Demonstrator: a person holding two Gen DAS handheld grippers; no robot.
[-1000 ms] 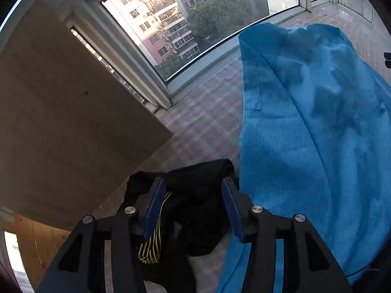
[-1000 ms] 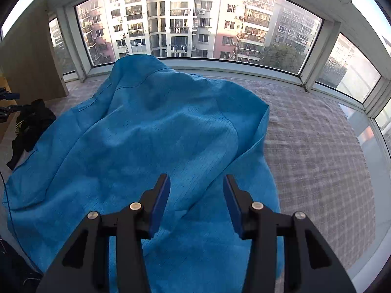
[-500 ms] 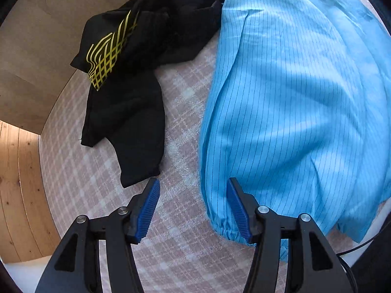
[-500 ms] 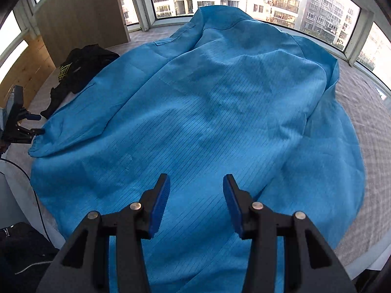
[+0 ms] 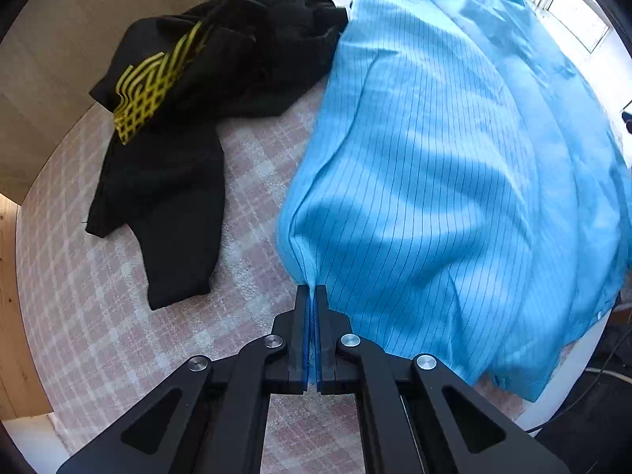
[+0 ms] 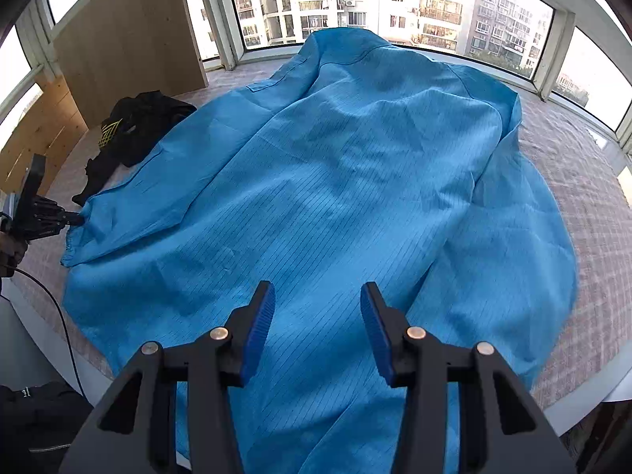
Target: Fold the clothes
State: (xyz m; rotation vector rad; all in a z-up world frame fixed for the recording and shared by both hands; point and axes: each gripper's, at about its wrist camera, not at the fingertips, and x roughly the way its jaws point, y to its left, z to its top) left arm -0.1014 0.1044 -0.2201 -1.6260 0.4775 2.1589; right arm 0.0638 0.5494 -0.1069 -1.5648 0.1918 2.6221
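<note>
checked mat (image 5: 118, 316) under blue coat (image 5: 434, 197), edge between left fingers (image 5: 302, 316)

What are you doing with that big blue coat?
A person is starting to fold clothes with two handheld grippers. The left gripper has its jaws shut on the cuff end of the blue coat's sleeve. The right gripper hangs over the coat's lower part with jaws open, holding nothing. A black garment lies crumpled beside the coat on the checked cloth.

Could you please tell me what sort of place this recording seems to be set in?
Probably a glazed balcony or sunroom in a high flat: curved windows overlooking apartment blocks, a checked pink cloth surface, and a pale wooden cabinet.
</note>
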